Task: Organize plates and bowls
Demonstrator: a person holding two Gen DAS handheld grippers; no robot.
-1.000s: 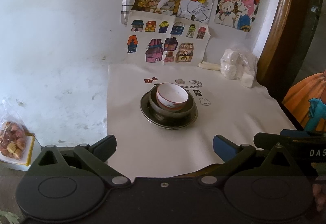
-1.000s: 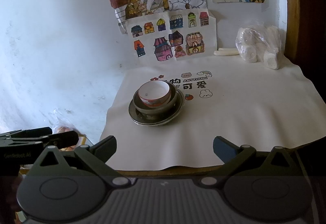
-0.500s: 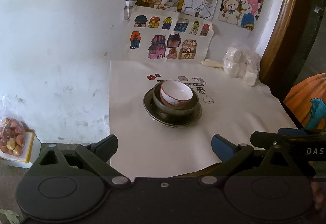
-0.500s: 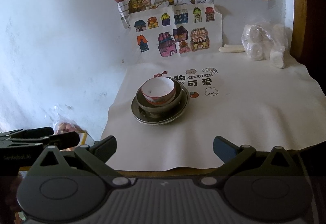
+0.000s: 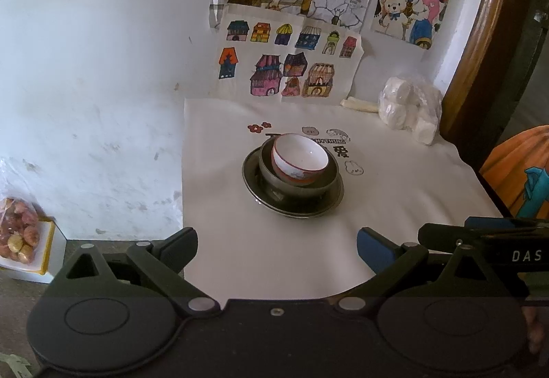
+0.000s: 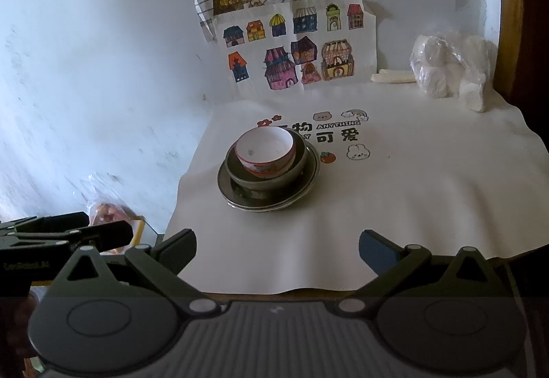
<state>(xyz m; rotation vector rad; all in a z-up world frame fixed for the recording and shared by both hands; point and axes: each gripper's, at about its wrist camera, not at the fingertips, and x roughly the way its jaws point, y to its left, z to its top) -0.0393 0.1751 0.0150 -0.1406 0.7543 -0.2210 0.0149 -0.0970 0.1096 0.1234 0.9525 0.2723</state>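
A white bowl with a red rim (image 5: 300, 160) sits tilted inside a dark bowl (image 5: 298, 187), which stands on a dark plate (image 5: 291, 206) in the middle of a white mat (image 5: 240, 247). The same stack shows in the right wrist view: white bowl (image 6: 266, 149), dark bowl (image 6: 267, 177), plate (image 6: 271, 197). My left gripper (image 5: 277, 249) is open and empty, back from the stack near the mat's front edge. My right gripper (image 6: 278, 249) is open and empty, also short of the stack. Each gripper shows at the edge of the other's view.
A plastic bag of white lumps (image 5: 410, 108) and a pale stick (image 5: 358, 104) lie at the mat's back right by the wall. A bag of snacks on a box (image 5: 20, 233) sits low at the left. Drawings hang on the wall (image 5: 288, 69). A wooden frame (image 5: 477, 45) rises at right.
Both grippers have drifted slightly, so the stack sits a little lower and larger in view. The bowls and plate have not moved. Both grippers stay open.
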